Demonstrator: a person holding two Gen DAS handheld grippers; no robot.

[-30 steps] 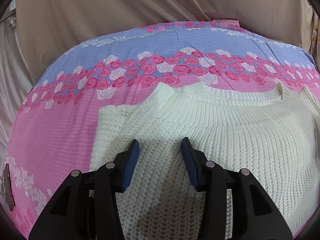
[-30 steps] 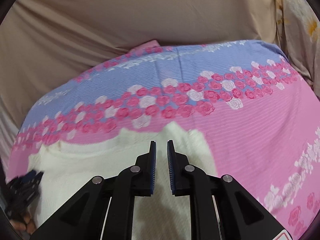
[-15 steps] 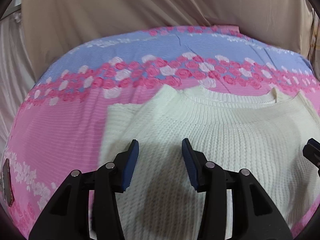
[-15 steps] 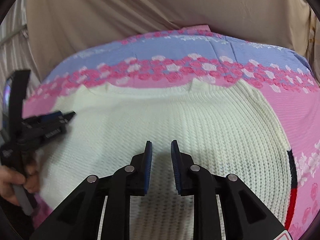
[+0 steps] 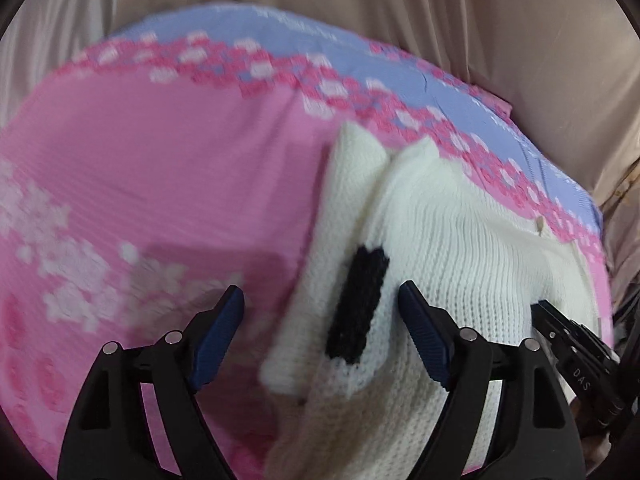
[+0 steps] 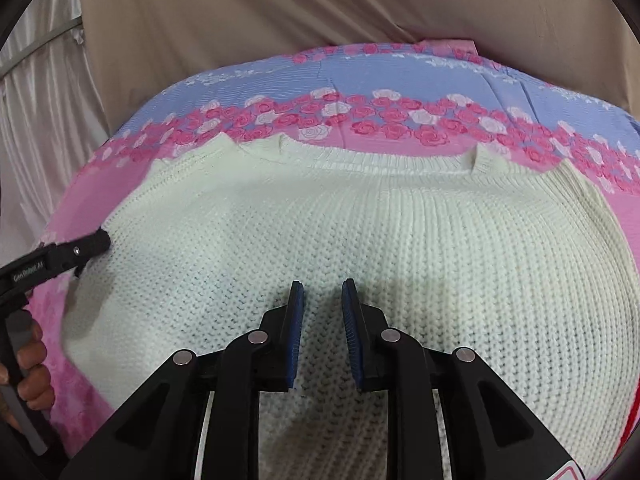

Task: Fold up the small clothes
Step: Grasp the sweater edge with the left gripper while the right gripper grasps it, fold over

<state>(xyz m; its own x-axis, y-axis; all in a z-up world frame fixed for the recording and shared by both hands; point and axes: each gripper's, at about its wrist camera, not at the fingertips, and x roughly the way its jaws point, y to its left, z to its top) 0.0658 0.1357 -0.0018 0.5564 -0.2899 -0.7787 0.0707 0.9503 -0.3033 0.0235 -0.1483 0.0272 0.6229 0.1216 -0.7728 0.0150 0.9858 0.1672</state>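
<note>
A white knit sweater (image 6: pixel 360 240) lies flat on the bed, neckline at the far side. In the left wrist view its left sleeve (image 5: pixel 320 340), which carries a black patch (image 5: pixel 360 304), lies folded over the sweater's edge. My left gripper (image 5: pixel 320 289) hovers over that sleeve. Its jaws are opening wide and the pads touch nothing. My right gripper (image 6: pixel 323 283) hangs above the sweater's middle, jaws a narrow gap apart with nothing between them. Each gripper shows in the other view: the right gripper (image 5: pixel 576 356), the left gripper (image 6: pixel 76 250).
The bedsheet (image 6: pixel 400 80) is pink and blue with rose bands. A beige curtain (image 6: pixel 280 8) hangs close behind the bed. A person's hand (image 6: pixel 28 360) holds the left gripper's handle at the left edge.
The left gripper swung to the sweater's left edge and its jaws spread wide; the folded sleeve with the black patch came into view. The right gripper moved over the sweater's middle and parted slightly.
</note>
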